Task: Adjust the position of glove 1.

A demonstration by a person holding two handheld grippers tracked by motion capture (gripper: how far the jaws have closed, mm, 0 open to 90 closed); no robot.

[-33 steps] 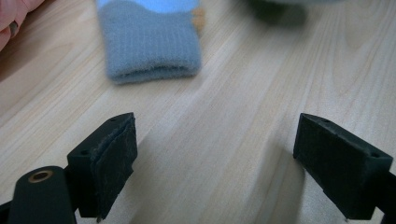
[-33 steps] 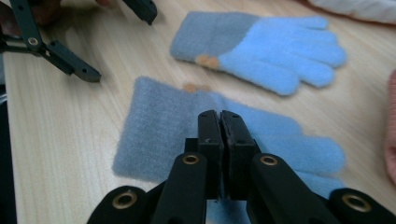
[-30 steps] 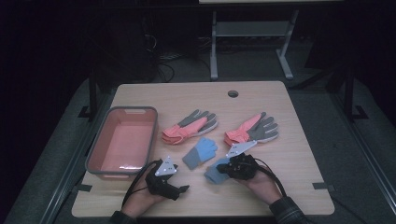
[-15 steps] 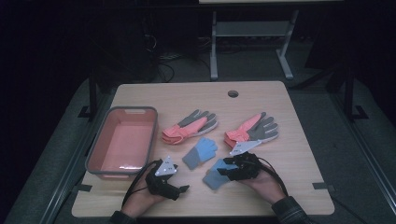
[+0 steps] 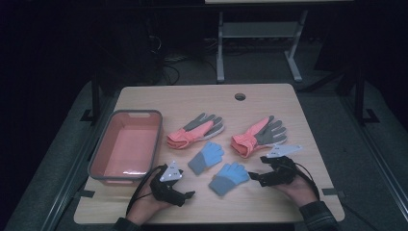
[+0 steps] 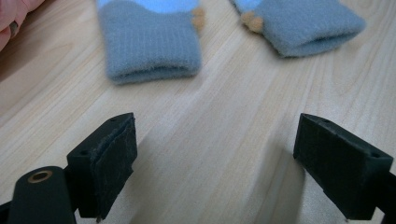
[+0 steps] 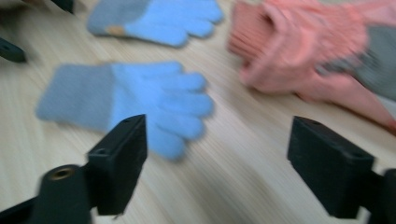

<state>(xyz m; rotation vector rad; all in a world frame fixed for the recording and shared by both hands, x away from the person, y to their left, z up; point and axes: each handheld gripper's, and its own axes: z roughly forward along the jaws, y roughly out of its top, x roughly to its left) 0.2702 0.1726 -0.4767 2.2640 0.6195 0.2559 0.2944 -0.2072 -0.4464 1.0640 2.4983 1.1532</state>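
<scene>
Right gripper [image 5: 253, 180]: jaws have just been opening, nothing between them; near blue glove [image 5: 229, 178] lies released on the counter [image 5: 288, 202] just ahead. Left gripper [image 5: 188, 195]: jaws apart, empty, far blue glove [image 5: 206, 157] ahead. Judged step: glove set down. Next: regrasp 1 glove. Red bin [image 5: 126, 147] beyond left gripper: empty.

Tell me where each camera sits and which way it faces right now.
High view: above the near edge, looking down the table; both forearms and tongs show.
Left gripper view: on the left tongs, open, facing two blue gloves' cuffs.
Right gripper view: on the right tongs, just opened, empty.
Shared: the near blue glove.
</scene>
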